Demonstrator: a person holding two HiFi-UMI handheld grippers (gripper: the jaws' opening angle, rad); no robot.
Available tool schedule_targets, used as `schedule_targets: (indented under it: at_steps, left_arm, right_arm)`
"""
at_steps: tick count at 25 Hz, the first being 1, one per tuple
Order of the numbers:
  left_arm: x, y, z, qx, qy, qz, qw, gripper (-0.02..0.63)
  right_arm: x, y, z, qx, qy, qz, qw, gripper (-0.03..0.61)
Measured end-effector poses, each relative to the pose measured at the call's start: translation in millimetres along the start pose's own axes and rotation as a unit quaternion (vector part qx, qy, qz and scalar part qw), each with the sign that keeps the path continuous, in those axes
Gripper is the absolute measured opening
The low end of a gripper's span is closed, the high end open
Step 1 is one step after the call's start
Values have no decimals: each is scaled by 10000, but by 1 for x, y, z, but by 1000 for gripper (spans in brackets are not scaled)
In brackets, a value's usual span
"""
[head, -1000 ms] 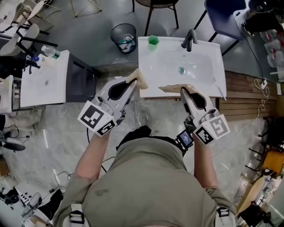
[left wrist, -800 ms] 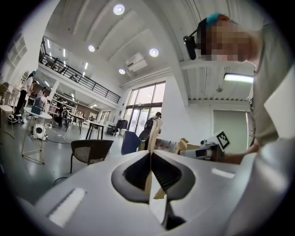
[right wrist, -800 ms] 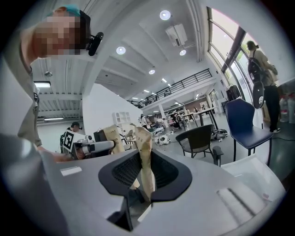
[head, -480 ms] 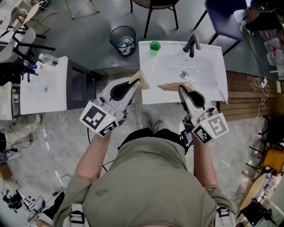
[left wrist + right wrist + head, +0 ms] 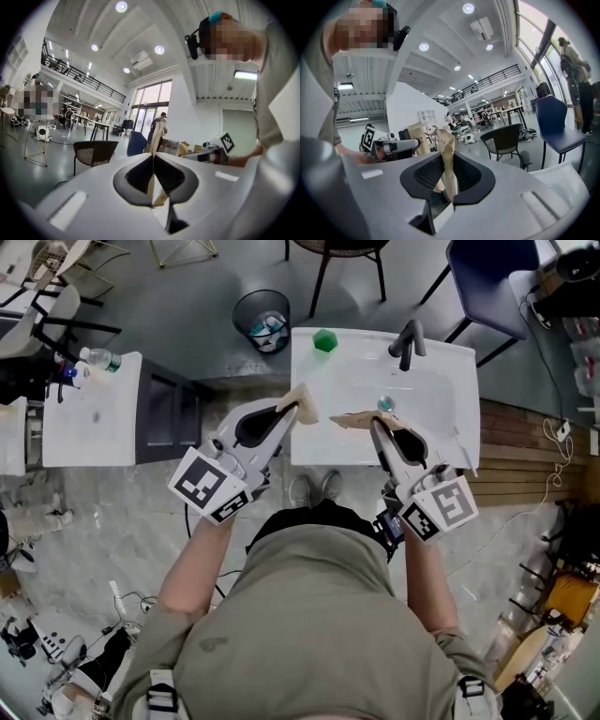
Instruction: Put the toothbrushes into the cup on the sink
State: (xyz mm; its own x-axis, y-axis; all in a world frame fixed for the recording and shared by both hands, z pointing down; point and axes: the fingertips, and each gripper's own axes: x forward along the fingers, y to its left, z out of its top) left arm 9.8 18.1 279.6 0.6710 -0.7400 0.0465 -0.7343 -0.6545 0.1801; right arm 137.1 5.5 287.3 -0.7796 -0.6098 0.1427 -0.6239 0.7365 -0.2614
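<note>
My left gripper (image 5: 284,414) is shut on a tan paper-wrapped toothbrush (image 5: 302,400), held over the front left corner of the white sink (image 5: 441,442). My right gripper (image 5: 377,427) is shut on a second tan wrapped toothbrush (image 5: 356,419) above the sink's front rim. A green cup (image 5: 324,340) stands at the sink's back left corner, well apart from both. In the left gripper view the wrapped toothbrush (image 5: 157,140) stands up between the jaws; in the right gripper view the other toothbrush (image 5: 445,154) does the same.
A dark faucet (image 5: 406,337) rises at the back of the sink, with the drain (image 5: 384,404) in the basin. A waste bin (image 5: 262,320) stands behind the sink. A white side table (image 5: 94,413) with a bottle (image 5: 97,357) is at the left. Chairs stand beyond.
Both grippers have moved a little forward over the sink's front edge and drawn closer together. Each still holds its wrapped toothbrush.
</note>
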Motion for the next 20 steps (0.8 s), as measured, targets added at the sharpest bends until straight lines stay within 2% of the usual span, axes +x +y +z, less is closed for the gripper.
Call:
schedule_targets:
  at_steps: [8, 14, 20]
  left_arm:
    - [25, -9, -6, -20, 53, 394, 9992, 8]
    - [30, -7, -10, -15, 117, 427, 9990, 9]
    - [36, 7, -5, 19, 132, 279, 9995, 8]
  right_arm:
    - [-6, -32, -1, 120, 91, 396, 9991, 75]
    - [-7, -45, -4, 180, 116, 357, 9991, 75]
    - [3, -49, -1, 203, 91, 209, 9995, 75]
